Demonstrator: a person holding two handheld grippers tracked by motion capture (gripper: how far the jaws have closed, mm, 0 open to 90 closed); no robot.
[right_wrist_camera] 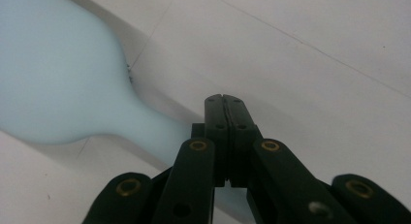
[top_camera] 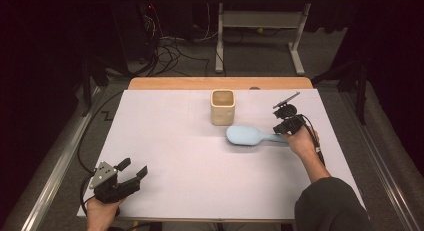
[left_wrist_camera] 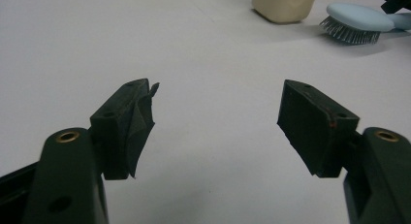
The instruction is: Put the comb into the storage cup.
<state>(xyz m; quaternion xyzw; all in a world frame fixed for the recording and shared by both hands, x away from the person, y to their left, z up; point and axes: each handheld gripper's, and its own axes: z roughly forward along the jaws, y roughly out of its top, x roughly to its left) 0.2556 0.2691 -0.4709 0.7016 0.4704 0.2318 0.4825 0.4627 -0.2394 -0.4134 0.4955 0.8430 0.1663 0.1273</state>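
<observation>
Beige cup (top_camera: 222, 106) on white table (top_camera: 175, 156)

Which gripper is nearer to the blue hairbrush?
Right. The right gripper is at the handle end of the hairbrush; the left gripper sits far off, near the table's front left corner.

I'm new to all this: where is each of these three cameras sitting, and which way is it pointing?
High view: above the person's side, facing forward and down on the white table; both forearms, left gripper, right gripper.
Left gripper view: rides the left gripper, looking across the table; its open black jaws.
Right gripper view: rides the right gripper, looking down at the table; its shut jaws over the handle.
Shared: all show the pale blue plastic hairbrush; high and left also show the square cream cup.
</observation>
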